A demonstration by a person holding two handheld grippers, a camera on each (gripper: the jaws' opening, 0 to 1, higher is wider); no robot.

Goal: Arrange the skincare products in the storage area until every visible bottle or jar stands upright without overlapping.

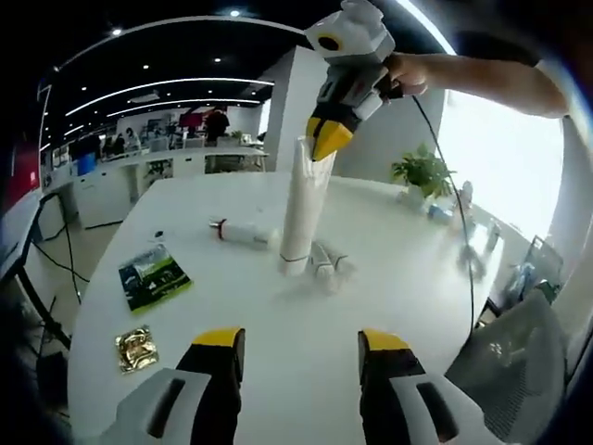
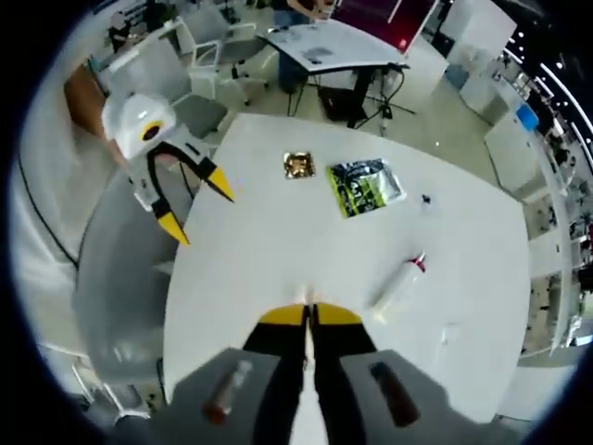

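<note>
White office desk point(image 1: 278, 371), skincare sorting partly done.
Right gripper point(image 1: 326, 141) clenched on the top of a tall white tube point(image 1: 304, 209), holding it upright mid-desk; left gripper point(image 1: 301, 348) hung released, jaws apart. Two small tubes point(image 1: 326, 262) lay at its base, and a red-capped white bottle point(image 1: 241, 232) lay flat just beside. Judged: those remained to be stood up.

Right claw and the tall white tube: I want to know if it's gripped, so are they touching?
Touching. The left gripper view shows the right claw with its yellow tips pinched on the top of the upright tube, no gap between.
</note>
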